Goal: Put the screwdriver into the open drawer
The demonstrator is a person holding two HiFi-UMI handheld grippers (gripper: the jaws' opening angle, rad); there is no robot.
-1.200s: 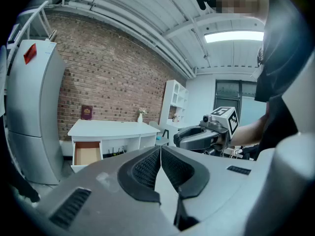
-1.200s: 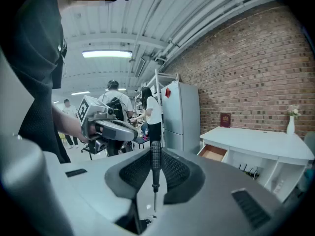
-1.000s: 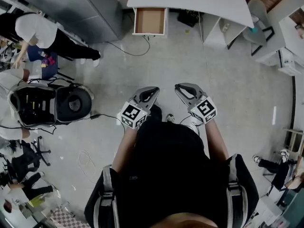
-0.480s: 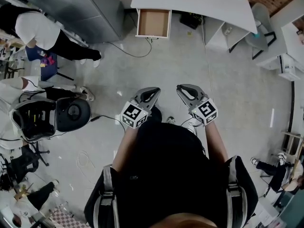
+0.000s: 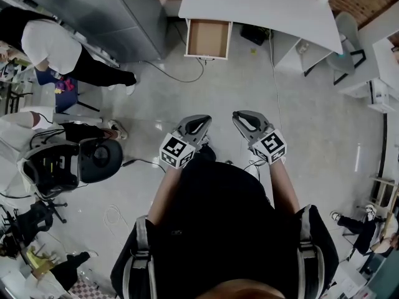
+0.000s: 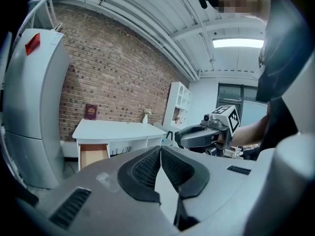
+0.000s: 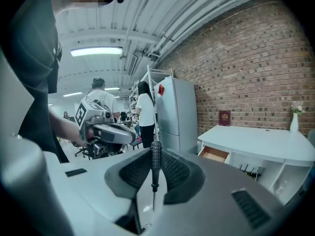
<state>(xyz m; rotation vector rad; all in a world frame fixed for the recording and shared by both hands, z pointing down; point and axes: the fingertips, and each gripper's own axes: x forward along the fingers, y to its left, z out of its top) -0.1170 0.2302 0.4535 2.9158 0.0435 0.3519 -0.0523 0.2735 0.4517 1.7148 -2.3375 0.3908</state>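
Between the black ribbed pads of my right gripper (image 7: 155, 154) stands a thin dark screwdriver (image 7: 155, 167), handle up, and the gripper is shut on it. My left gripper (image 6: 160, 149) is shut with its pads together and nothing in them. In the head view both grippers, left (image 5: 198, 124) and right (image 5: 243, 118), are held side by side at waist height over the floor. The open drawer (image 5: 208, 38) with a brown bottom sticks out of the white desk (image 5: 262, 5) some way ahead. It shows in both gripper views, the drawer (image 6: 93, 155) in the left one and the drawer (image 7: 214, 154) in the right one.
A tall grey fridge (image 5: 118, 11) stands left of the desk. A person in a white shirt (image 5: 53, 42) bends at the left, near a black round chair (image 5: 100, 159) and gear. A cable (image 5: 177, 75) runs over the floor below the drawer. A chair (image 5: 346, 45) stands at right.
The desk and open drawer have come nearer and lower in the head view as the person walks toward them. Both grippers keep their pose. The black chair has slid back at left.
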